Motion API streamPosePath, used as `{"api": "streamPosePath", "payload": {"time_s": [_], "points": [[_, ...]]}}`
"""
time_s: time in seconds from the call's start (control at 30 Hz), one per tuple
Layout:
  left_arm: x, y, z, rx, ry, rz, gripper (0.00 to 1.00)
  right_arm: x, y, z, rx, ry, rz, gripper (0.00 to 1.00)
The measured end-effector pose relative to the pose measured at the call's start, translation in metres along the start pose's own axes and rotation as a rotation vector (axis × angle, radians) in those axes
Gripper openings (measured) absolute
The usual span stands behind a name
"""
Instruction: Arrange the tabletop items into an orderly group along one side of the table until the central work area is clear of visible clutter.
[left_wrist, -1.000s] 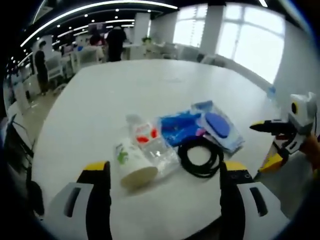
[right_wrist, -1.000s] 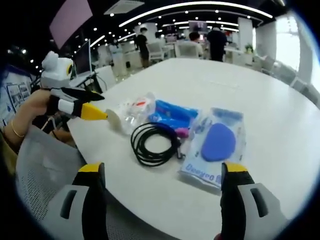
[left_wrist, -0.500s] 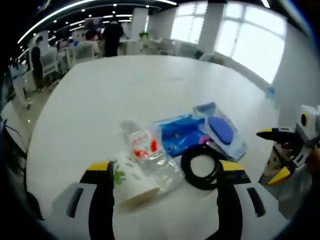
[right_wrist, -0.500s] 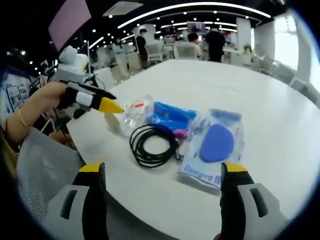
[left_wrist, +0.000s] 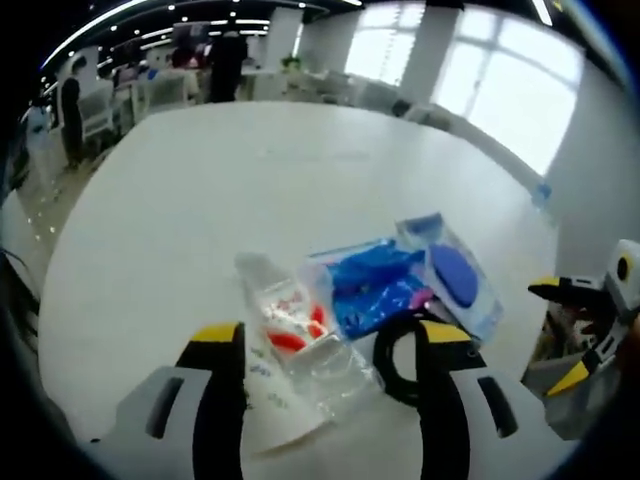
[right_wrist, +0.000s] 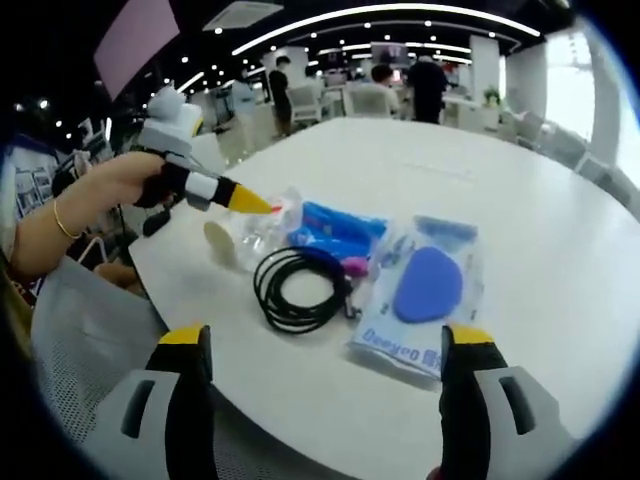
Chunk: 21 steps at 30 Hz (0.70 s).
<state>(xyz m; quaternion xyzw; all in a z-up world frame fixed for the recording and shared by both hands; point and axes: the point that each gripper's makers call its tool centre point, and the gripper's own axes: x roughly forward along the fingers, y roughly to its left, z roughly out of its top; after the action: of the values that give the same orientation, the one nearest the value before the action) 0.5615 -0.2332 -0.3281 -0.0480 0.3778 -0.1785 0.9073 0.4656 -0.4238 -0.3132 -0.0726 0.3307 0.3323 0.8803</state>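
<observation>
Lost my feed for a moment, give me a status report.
Left gripper open, jaws straddling clear bag and paper cup. Right gripper open, holding nothing. Black cable, blue pouches beside them.

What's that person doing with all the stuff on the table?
A person holds a gripper in each hand over a white table. The left gripper reaches toward a paper cup and a clear plastic bag. The right gripper waits open near a black cable and a blue packet.
</observation>
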Motion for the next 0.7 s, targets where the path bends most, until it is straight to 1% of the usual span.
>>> {"api": "streamPosePath", "payload": {"time_s": [0.23, 0.3, 0.4, 0.43, 0.47, 0.5, 0.57, 0.63, 0.7], "points": [[0.009, 0.009, 0.001, -0.046, 0.012, 0.022, 0.56, -0.001, -0.003, 0.001, 0.006, -0.003, -0.010, 0.93], [0.012, 0.014, 0.001, -0.061, 0.021, 0.030, 0.54, -0.001, -0.004, 0.001, 0.009, -0.004, -0.012, 0.93], [0.015, 0.016, 0.001, -0.082, 0.029, 0.036, 0.52, -0.001, -0.004, 0.001, 0.008, -0.007, -0.013, 0.93], [0.016, 0.019, 0.001, -0.096, 0.033, 0.053, 0.49, -0.001, -0.004, 0.002, 0.008, -0.009, -0.013, 0.93], [0.016, 0.021, 0.002, -0.090, 0.031, 0.067, 0.44, -0.001, -0.004, 0.002, 0.008, -0.011, -0.012, 0.93], [0.017, 0.022, 0.004, -0.066, 0.024, 0.077, 0.41, -0.001, -0.003, 0.002, 0.009, -0.013, -0.012, 0.93], [0.020, 0.023, 0.003, -0.067, 0.030, 0.086, 0.42, -0.002, -0.004, 0.003, 0.014, -0.015, -0.015, 0.94], [0.023, 0.021, 0.001, -0.088, 0.047, 0.076, 0.42, -0.002, -0.005, 0.002, 0.017, -0.014, -0.016, 0.94], [0.026, 0.023, 0.000, -0.099, 0.052, 0.082, 0.44, -0.002, -0.004, 0.002, 0.020, -0.014, -0.012, 0.94]]}}
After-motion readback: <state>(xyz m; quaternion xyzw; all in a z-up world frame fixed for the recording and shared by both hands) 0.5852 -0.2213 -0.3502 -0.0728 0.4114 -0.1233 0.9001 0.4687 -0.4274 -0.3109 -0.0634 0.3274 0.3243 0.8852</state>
